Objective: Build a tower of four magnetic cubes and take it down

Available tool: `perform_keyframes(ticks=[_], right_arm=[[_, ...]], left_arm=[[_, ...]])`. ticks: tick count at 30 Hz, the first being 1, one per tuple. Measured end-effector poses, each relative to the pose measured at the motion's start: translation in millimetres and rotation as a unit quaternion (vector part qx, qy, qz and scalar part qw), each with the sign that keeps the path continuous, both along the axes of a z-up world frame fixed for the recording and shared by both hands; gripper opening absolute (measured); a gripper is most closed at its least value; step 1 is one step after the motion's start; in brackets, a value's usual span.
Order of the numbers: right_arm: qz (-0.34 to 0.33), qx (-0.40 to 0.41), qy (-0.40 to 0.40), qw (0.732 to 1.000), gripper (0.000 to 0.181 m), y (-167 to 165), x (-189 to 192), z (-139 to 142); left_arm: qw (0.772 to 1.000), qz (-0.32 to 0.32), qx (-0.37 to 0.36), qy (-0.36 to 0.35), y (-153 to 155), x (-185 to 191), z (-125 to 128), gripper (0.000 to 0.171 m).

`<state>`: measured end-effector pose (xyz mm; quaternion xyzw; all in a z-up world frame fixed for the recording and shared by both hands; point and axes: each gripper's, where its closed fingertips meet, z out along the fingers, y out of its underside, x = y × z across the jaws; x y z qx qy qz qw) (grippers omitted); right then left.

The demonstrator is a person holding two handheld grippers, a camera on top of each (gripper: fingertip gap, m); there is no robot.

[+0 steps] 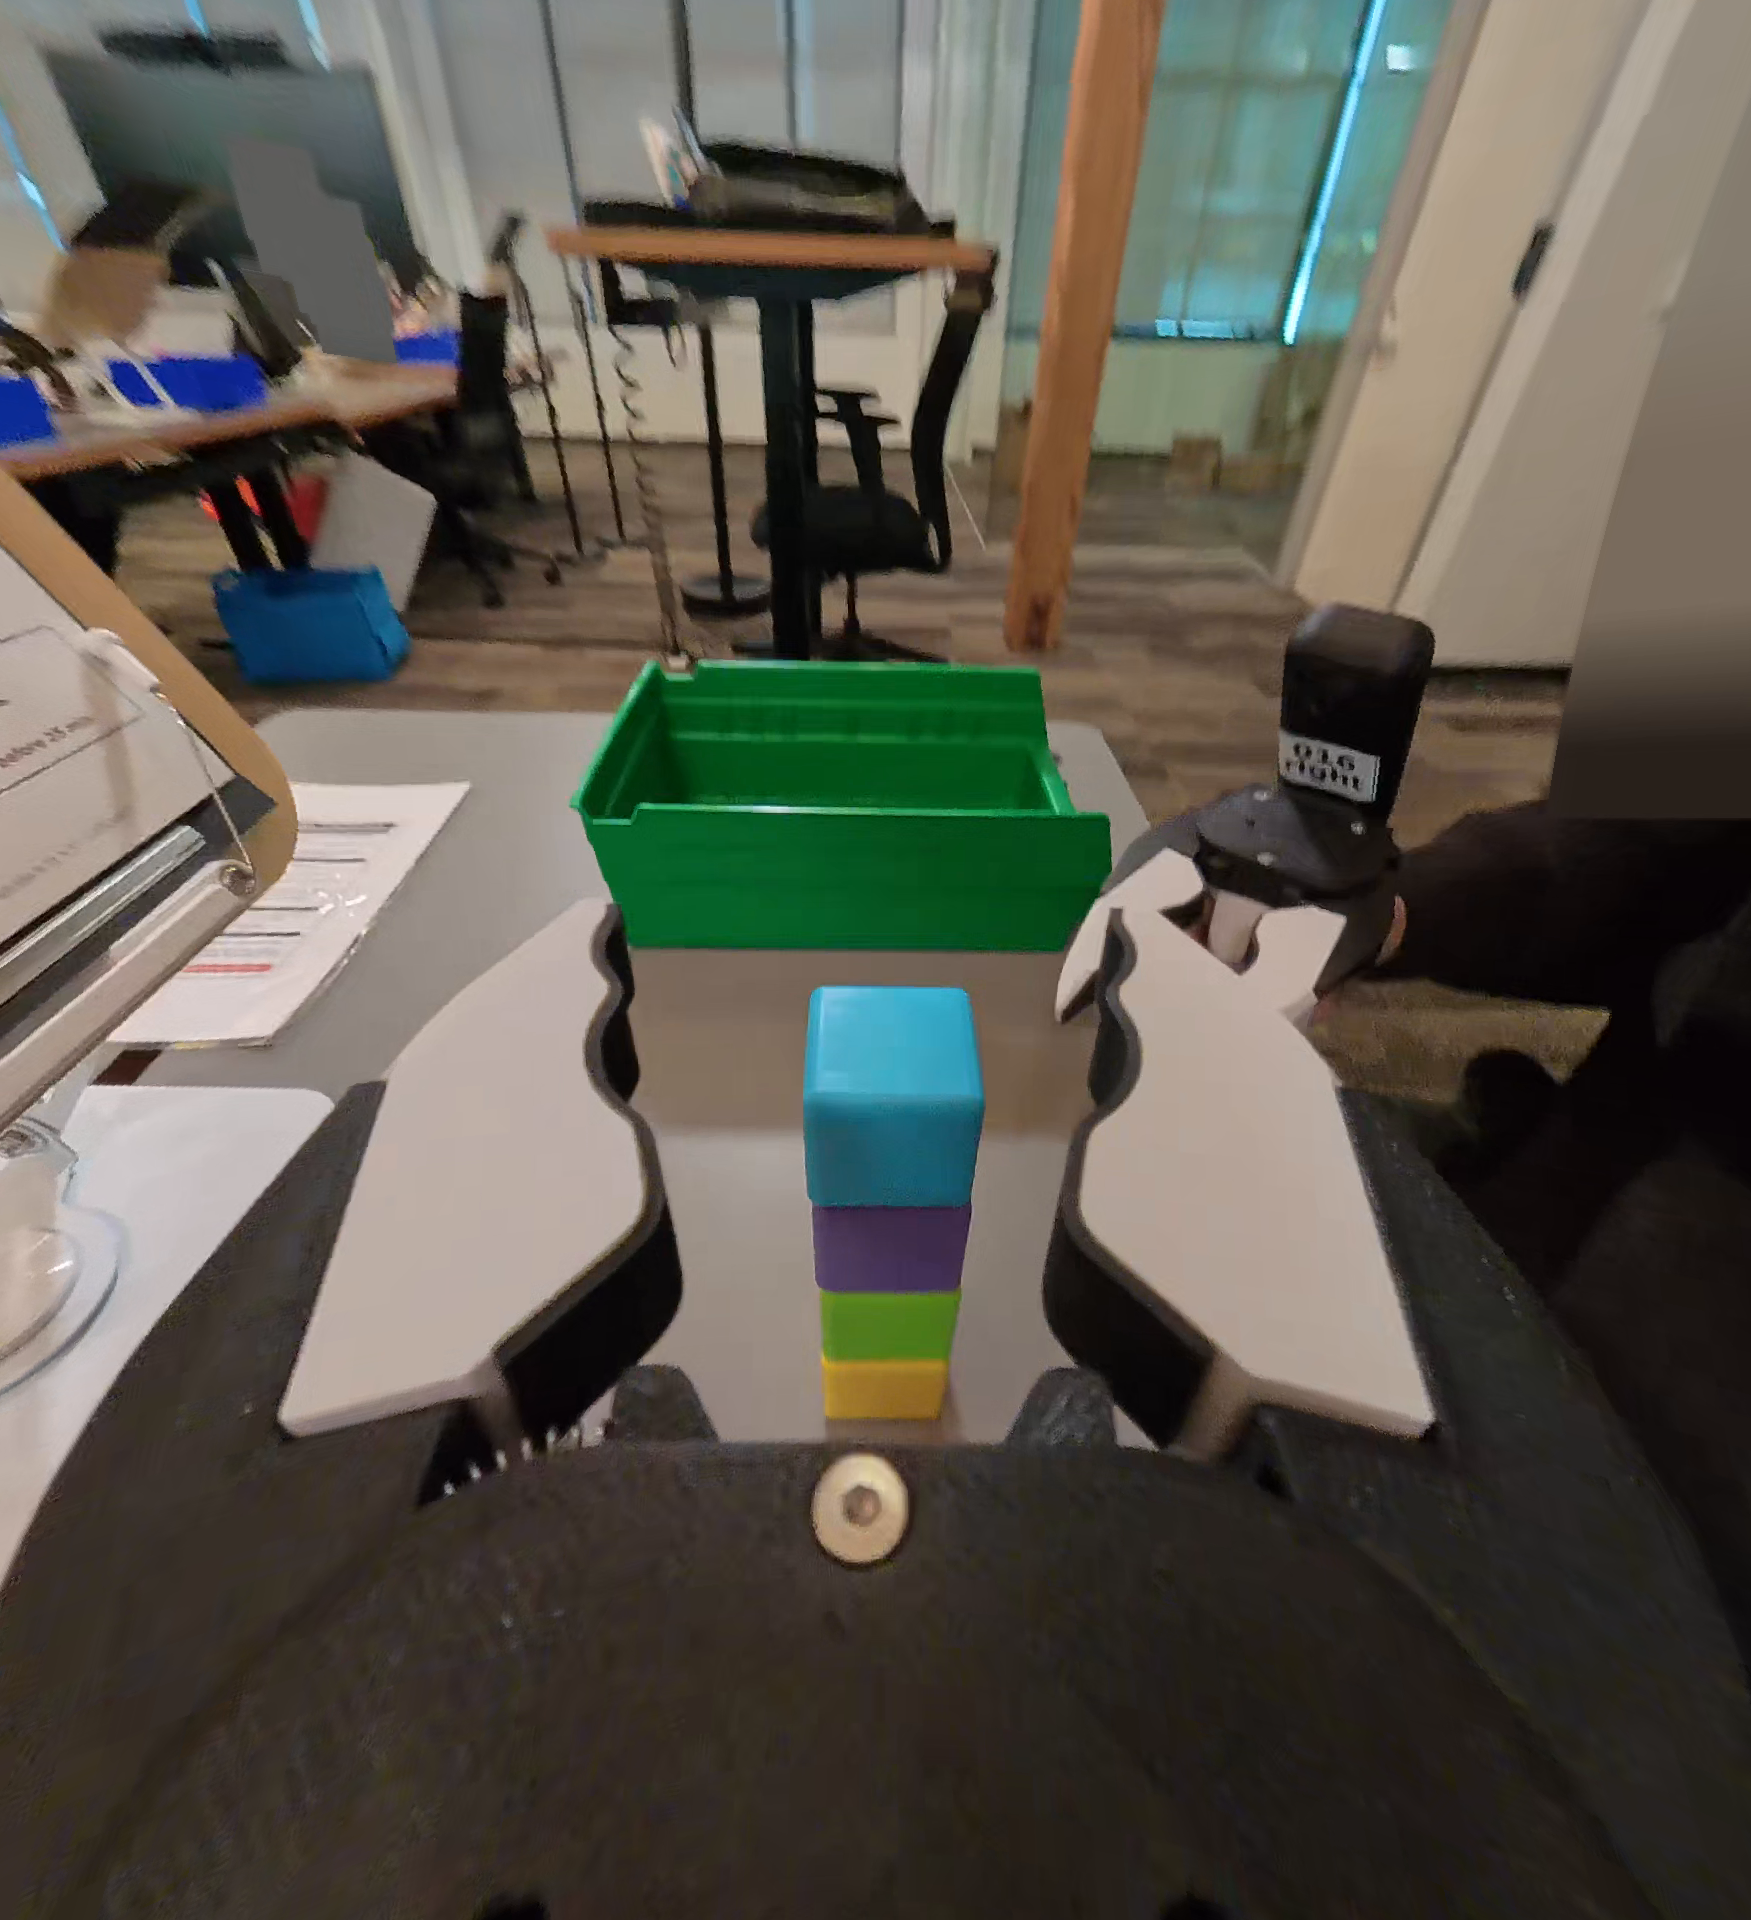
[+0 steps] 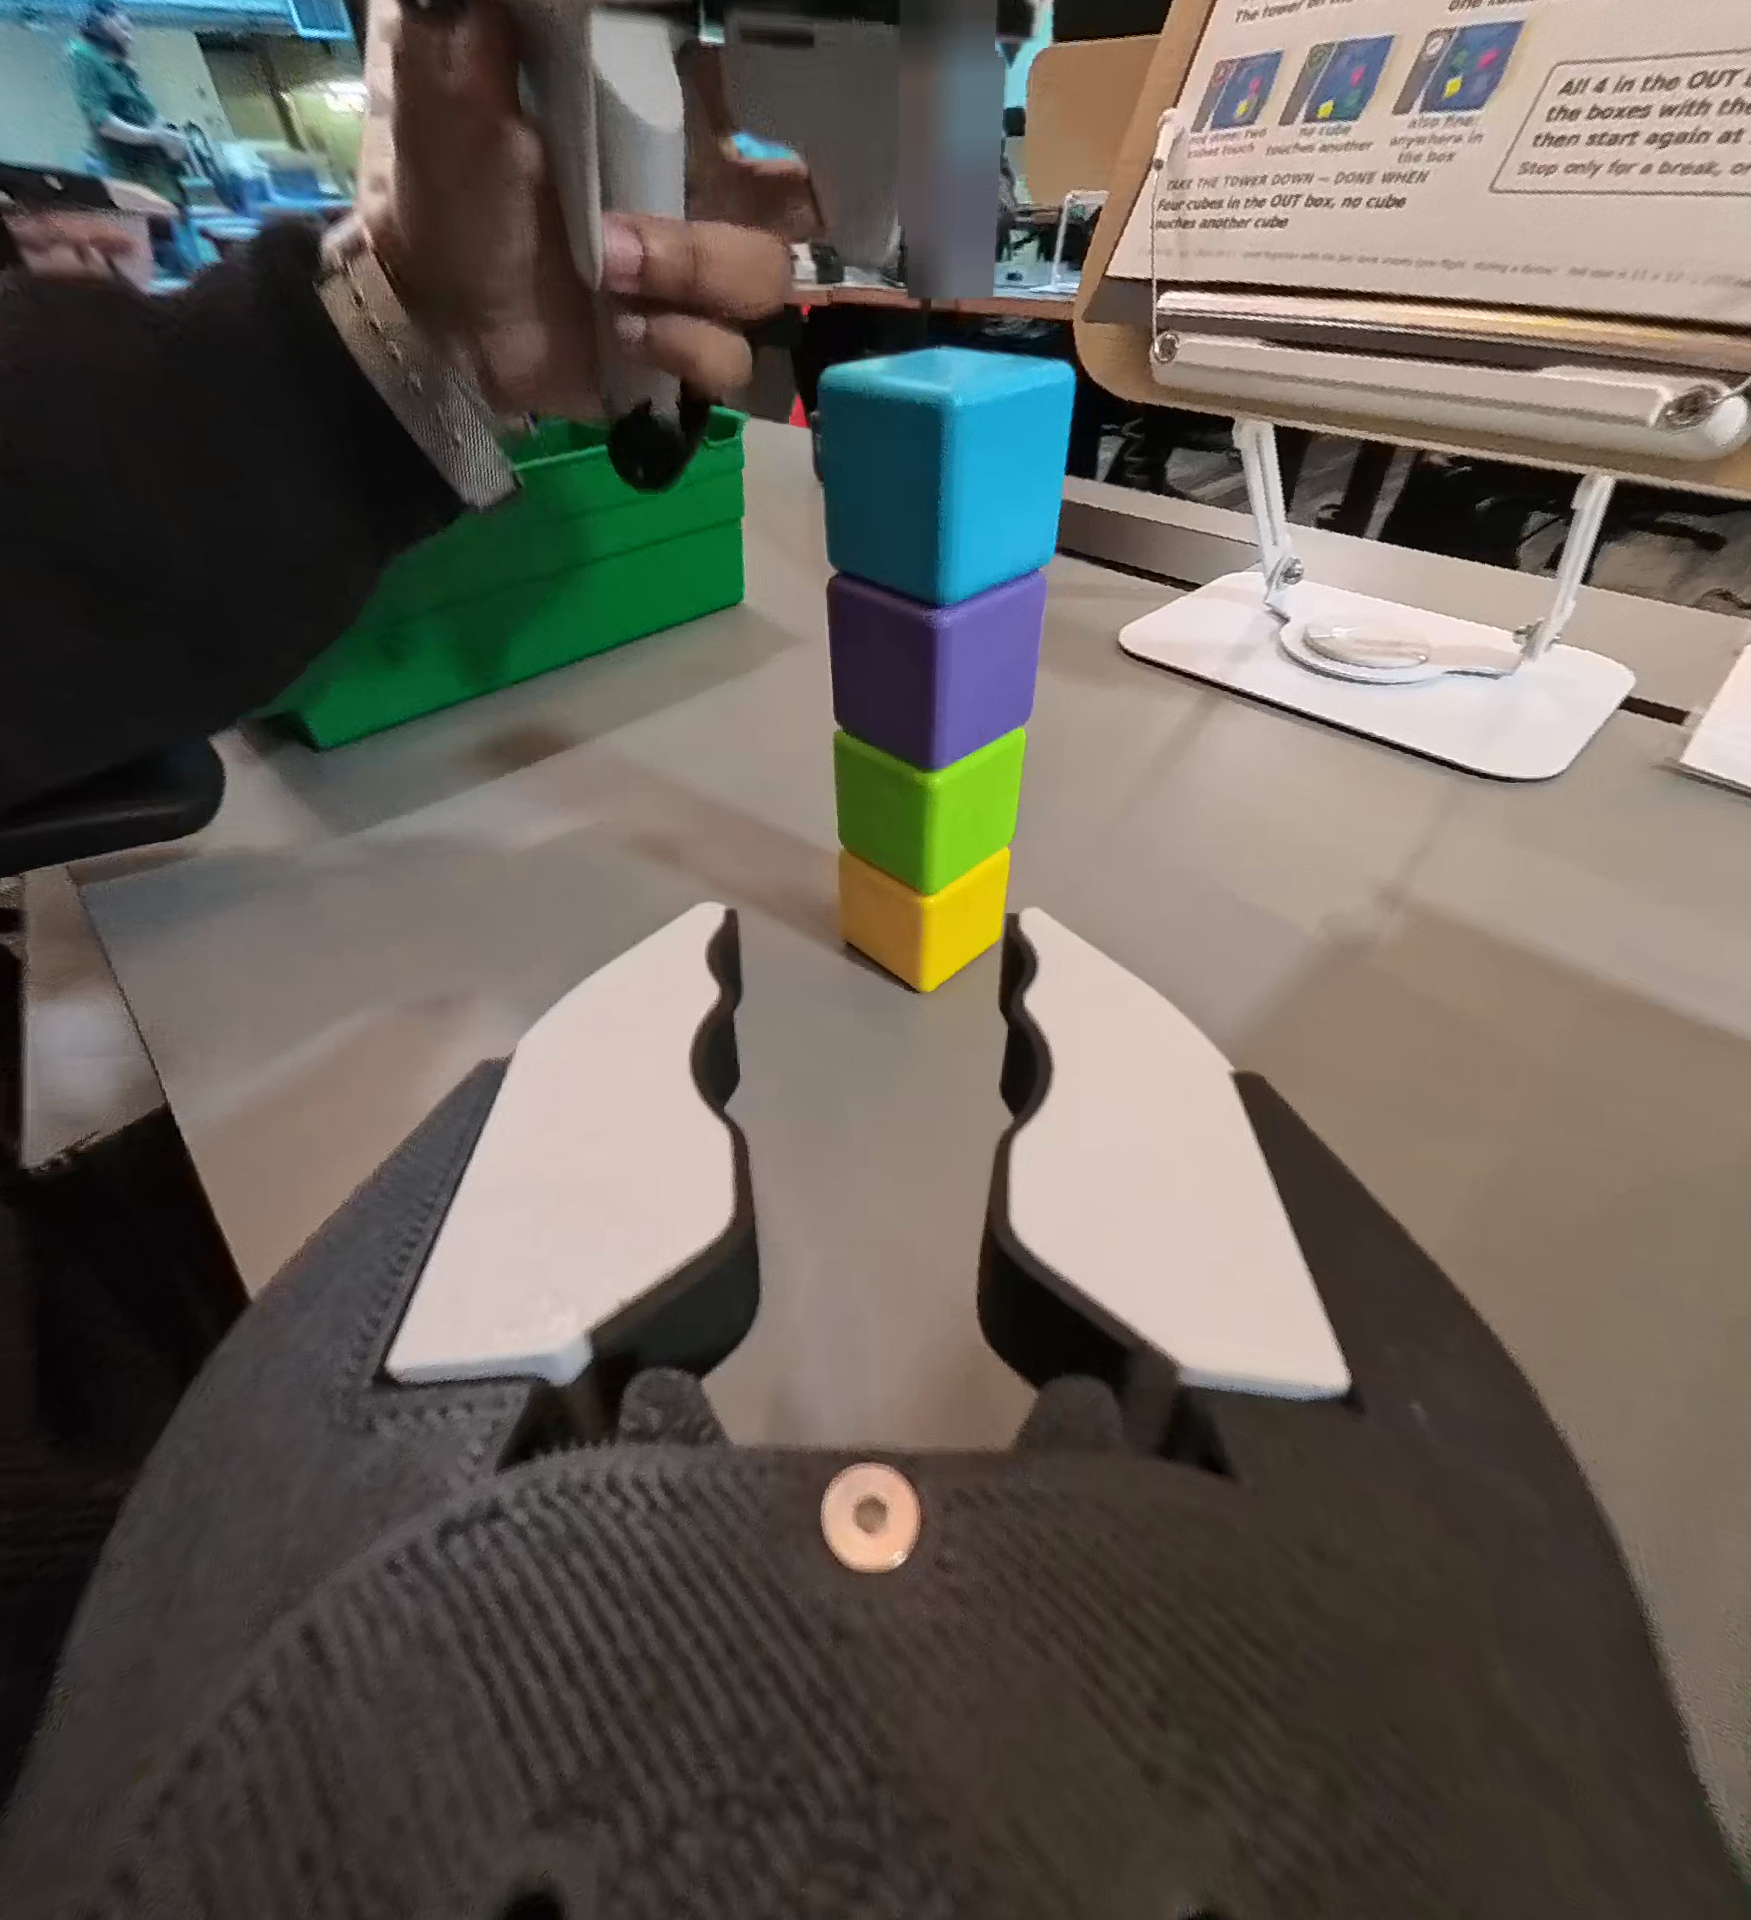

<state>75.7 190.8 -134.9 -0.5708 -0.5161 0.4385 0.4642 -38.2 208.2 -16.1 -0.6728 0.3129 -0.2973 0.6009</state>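
both grippers open, empty, w/ 4-cube tower btwn.

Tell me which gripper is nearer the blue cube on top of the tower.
Left. The left gripper is open with its fingers on either side of the blue cube, not touching. The right gripper sits low, open, by the yellow cube.
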Motion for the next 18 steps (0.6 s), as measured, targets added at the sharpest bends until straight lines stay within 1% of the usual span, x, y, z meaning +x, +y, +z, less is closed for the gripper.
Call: perform_keyframes(ticks=[1, 3, 7, 10, 12, 15, 18], right_arm=[[0.006, -0.006, 0.003, 1.0, 0.051, -0.5, -2.2, 1.7], [0.026, -0.021, 0.009, 0.999, 0.058, -2.8, -6.7, 5.9], [0.063, -0.06, 0.029, 0.996, 0.07, -4.9, -16.1, 15.9], [0.081, -0.089, 0.046, 0.992, 0.073, -4.0, -23.3, 21.0], [0.088, -0.103, 0.053, 0.989, 0.072, -3.7, -28.4, 21.7], [0.098, -0.111, 0.048, 0.988, 0.072, -6.2, -36.4, 18.0], [0.109, -0.105, 0.04, 0.988, 0.072, -12.0, -42.3, 13.7]], left_arm=[[1.0, 0.003, 0.008, -0.015, -0.8, 0.9, -2.2, 0.09], [0.999, 0.011, 0.016, -0.031, -1.7, 3.6, -14.6, 0.091], [0.994, 0.09, 0.005, -0.061, 11.2, -4.7, -51.9, 0.092], [0.991, 0.128, -0.01, -0.047, 13.1, -9.9, -81.3, 0.092], [0.989, 0.148, -0.023, -0.02, 12.3, -12.6, -98.2, 0.092], [0.987, 0.152, -0.04, 0.007, 8.5, -13.4, -113.8, 0.089], [0.991, 0.126, -0.045, -0.016, 1.6, -5.7, -113.2, 0.086]])
